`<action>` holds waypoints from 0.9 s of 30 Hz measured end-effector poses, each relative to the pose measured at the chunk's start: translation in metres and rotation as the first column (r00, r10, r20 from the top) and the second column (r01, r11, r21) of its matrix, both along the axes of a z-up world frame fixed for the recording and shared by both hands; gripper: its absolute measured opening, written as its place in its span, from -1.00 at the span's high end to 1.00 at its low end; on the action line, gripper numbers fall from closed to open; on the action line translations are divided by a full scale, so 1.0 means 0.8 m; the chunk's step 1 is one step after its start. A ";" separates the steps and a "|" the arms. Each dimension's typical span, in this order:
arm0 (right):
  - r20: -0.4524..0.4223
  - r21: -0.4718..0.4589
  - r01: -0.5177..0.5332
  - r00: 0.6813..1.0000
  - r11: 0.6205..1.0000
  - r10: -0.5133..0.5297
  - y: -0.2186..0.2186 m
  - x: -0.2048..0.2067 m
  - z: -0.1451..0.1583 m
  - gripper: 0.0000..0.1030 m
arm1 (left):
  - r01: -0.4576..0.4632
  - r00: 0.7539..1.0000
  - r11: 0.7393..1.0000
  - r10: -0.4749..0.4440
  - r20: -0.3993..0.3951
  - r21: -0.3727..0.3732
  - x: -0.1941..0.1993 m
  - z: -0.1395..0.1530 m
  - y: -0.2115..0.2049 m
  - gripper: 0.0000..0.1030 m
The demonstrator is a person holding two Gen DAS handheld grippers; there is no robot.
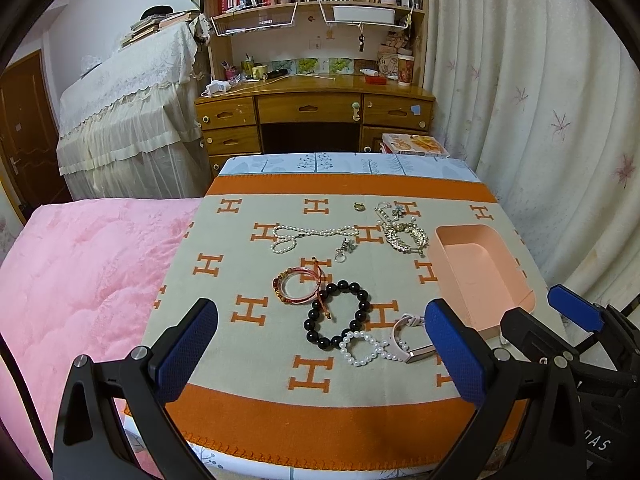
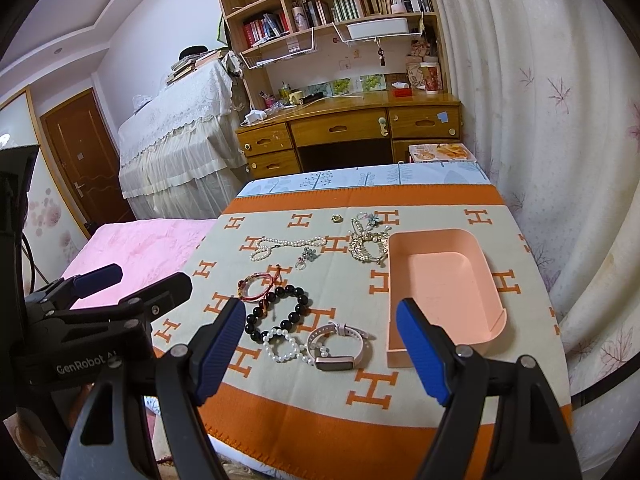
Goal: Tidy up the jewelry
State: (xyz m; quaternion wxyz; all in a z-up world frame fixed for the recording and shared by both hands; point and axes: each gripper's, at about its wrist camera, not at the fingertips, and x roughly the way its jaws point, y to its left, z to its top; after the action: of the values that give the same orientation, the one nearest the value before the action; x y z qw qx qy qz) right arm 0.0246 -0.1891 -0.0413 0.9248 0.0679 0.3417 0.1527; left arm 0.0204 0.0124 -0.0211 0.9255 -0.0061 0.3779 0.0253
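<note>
- Both claws are hovering over the near edge of the table, each spread wide and gripping nothing: the left claw (image 1: 320, 340) is framing the nearest bracelets between its blue pads, and the right claw (image 2: 324, 344) is sitting just beside it, its fingers straddling the watch and the near end of the tray.
- Nearest on the orange-and-beige H-patterned blanket (image 1: 248, 364) is lying a small white pearl bracelet (image 1: 360, 348), touching a pale pink smartwatch with a rose-gold rectangular face (image 2: 336, 344).
- Just beyond, a black round-bead bracelet (image 1: 338, 314) is resting against the pearl one.
- A thin red bangle with a red cord and brown beads (image 1: 298, 286) is overlapping the black beads on their far left side.
- To the right, an empty pink rectangular plastic tray (image 2: 492, 280) is standing on the blanket, apart from all the jewelry.
- Farther back, a long white pearl necklace (image 1: 308, 234) is stretching across the cloth, with a small silver flower pendant (image 1: 346, 250) just beside it.
- A sparkling gold-and-crystal bracelet pile (image 1: 404, 234) is lying near the tray's far left corner.
- A small gold ring (image 1: 359, 206) is sitting alone beyond the necklace.
- Behind the table, a wooden desk with drawers and bookshelves (image 1: 316, 108) is standing, and a pink quilted bed (image 1: 80, 264) is lying to the left.
</note>
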 end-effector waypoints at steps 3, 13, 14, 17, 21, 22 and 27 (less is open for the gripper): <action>-0.009 -0.001 -0.003 1.000 1.000 0.003 0.000 0.003 -0.003 -0.52 | -0.002 1.000 1.000 0.002 -0.010 0.004 0.002 -0.001 0.000 -0.98; -0.033 -0.034 -0.035 0.999 0.999 0.034 0.011 0.015 -0.004 -0.52 | 0.006 0.998 1.000 -0.008 -0.063 -0.026 0.022 -0.006 0.006 -0.98; -0.033 -0.040 -0.043 0.999 0.998 0.042 0.014 0.017 -0.005 -0.52 | 0.010 0.998 0.999 -0.012 -0.066 -0.033 0.025 -0.007 0.008 -0.98; -0.041 -0.051 -0.063 0.997 0.997 0.061 0.018 0.028 -0.003 -0.52 | 0.027 0.997 0.998 -0.031 -0.066 -0.054 0.039 -0.008 0.019 -0.98; -0.049 -0.091 -0.091 0.995 0.992 0.087 0.025 0.049 0.000 -0.52 | -0.022 0.998 0.999 0.024 -0.050 0.032 0.067 -0.007 0.050 -0.98; -0.046 -0.108 -0.101 0.994 0.989 0.097 0.027 0.057 0.004 -0.52 | -0.036 0.998 0.998 0.038 -0.055 0.048 0.076 -0.006 0.059 -0.98; -0.056 -0.156 -0.126 0.991 0.980 0.118 0.035 0.111 0.017 -0.52 | -0.092 0.990 0.992 0.100 -0.098 0.081 0.121 -0.005 0.103 -0.98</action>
State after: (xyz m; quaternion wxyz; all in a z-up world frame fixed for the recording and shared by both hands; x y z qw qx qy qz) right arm 0.1136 -0.1613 -0.0276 0.9080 -0.0236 0.3777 0.1798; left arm 0.1169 0.0951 -0.0253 0.9023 0.0125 0.4226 0.0845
